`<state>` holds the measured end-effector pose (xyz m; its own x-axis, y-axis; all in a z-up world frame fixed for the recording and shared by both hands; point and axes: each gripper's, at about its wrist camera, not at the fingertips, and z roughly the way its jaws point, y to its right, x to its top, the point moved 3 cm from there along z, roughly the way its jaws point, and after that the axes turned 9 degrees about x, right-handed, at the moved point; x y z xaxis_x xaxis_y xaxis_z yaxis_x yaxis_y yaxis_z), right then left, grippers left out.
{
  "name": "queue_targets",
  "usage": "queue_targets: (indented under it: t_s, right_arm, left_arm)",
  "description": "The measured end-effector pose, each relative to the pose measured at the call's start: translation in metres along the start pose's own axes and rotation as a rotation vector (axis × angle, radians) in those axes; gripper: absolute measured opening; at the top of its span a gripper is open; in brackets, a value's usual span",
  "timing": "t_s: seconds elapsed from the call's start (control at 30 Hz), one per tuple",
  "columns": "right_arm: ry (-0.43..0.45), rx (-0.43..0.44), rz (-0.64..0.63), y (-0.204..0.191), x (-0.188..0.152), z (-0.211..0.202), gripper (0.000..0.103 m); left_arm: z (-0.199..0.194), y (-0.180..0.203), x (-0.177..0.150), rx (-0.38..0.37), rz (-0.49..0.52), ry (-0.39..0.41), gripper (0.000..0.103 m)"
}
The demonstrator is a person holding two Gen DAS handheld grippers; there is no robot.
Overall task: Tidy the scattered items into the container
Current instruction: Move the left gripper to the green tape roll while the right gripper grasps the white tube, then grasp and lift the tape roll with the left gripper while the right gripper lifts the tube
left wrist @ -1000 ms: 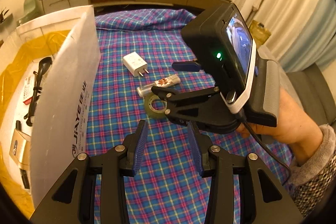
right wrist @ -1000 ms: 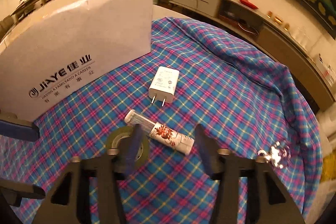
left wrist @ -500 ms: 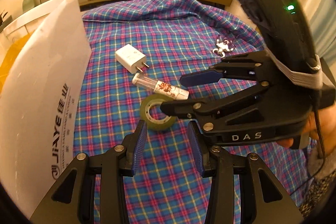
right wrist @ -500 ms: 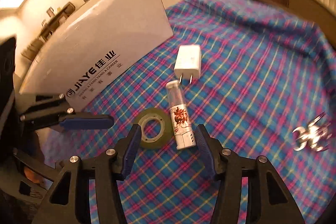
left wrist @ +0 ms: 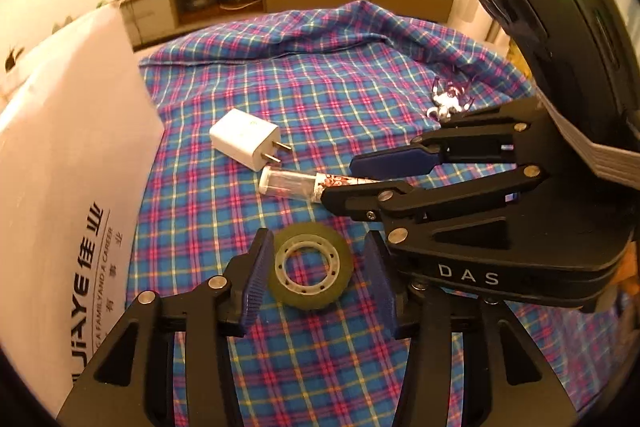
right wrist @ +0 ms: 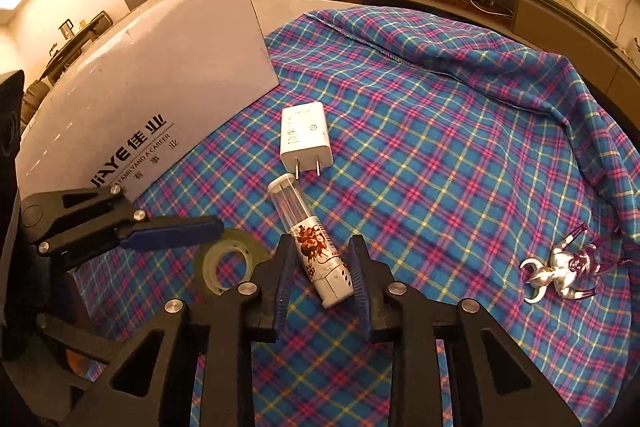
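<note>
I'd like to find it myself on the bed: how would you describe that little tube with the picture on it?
Start at the big white cardboard box on the plaid cloth. Beside it lies a white plug charger, and just below its prongs is the tube, lying between the fingers of the right claw. It alone is long and round, with a clear cap and a red-brown cartoon print, unlike the flat greenish tape roll beside it.

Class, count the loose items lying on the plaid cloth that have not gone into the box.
4: tape roll between the left tool's fingers, tube between the right tool's fingers, white charger beyond the tube, silver figurine far right. Others may be hidden.
</note>
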<state>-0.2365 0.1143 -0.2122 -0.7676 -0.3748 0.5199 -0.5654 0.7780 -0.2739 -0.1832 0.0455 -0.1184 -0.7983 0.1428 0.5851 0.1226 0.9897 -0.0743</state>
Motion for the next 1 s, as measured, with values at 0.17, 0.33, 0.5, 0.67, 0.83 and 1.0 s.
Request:
queue_targets:
  t_s: [0.17,0.33,0.5,0.67,0.83,1.0]
  right_arm:
    - [0.011,-0.038,-0.051,-0.007,0.004,0.008,0.034]
    - [0.014,-0.070,-0.086,-0.011,0.005,0.012,0.035]
    - [-0.057,-0.133,-0.133,-0.010,0.004,0.009,0.031]
    - [-0.047,-0.194,-0.191,-0.013,0.002,0.010,0.032]
    - [-0.054,-0.182,-0.154,-0.010,0.005,0.011,0.026]
    - [-0.075,-0.153,-0.091,-0.002,0.000,0.004,0.022]
  left_arm:
    - [-0.005,-0.004,-0.006,-0.007,0.011,0.000,0.032]
    - [-0.006,-0.009,-0.009,-0.021,0.006,0.009,0.037]
    - [-0.007,-0.001,-0.009,-0.020,0.031,0.024,0.053]
    - [-0.007,0.003,-0.010,0.025,0.073,0.047,0.044]
    - [-0.008,-0.002,-0.011,-0.009,0.053,0.027,0.014]
    - [-0.017,0.000,-0.012,-0.025,0.056,0.042,0.012]
